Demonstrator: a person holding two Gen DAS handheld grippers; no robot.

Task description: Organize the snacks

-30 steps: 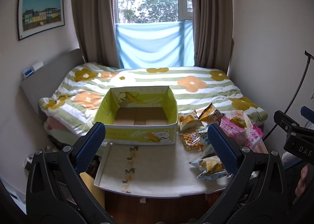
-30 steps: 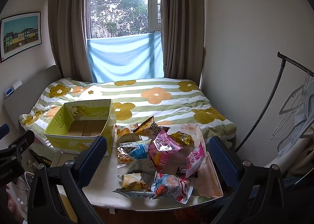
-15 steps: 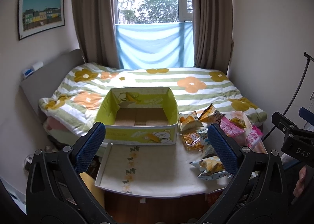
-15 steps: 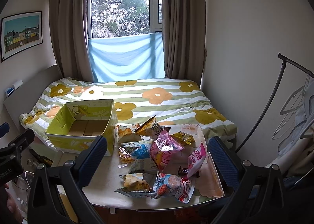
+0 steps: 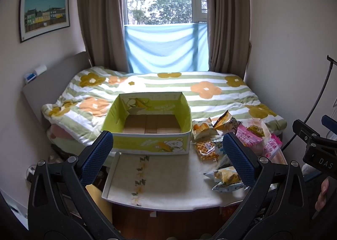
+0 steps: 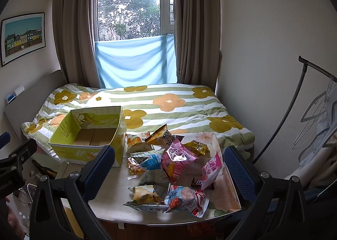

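Note:
An empty yellow-green cardboard box (image 5: 147, 145) (image 6: 84, 154) stands at the back left of a small white table (image 5: 164, 183) (image 6: 113, 195). A pile of snack packets (image 6: 172, 162) (image 5: 212, 149) lies on the table's right side, among them a pink bag (image 6: 175, 161), a waffle packet (image 5: 206, 150) and a chips bag (image 6: 162, 134). My left gripper (image 5: 168, 153) is open and empty, held in front of the table facing the box. My right gripper (image 6: 169, 165) is open and empty, held in front of the snack pile.
A bed with a striped flower quilt (image 5: 168, 88) lies right behind the table. A clothes rack (image 6: 294, 103) with hangers stands on the right. Walls close in on both sides, with a curtained window (image 6: 134, 29) at the back.
Both grippers have drifted very slightly; the view has barely shifted. Nothing on the table has moved.

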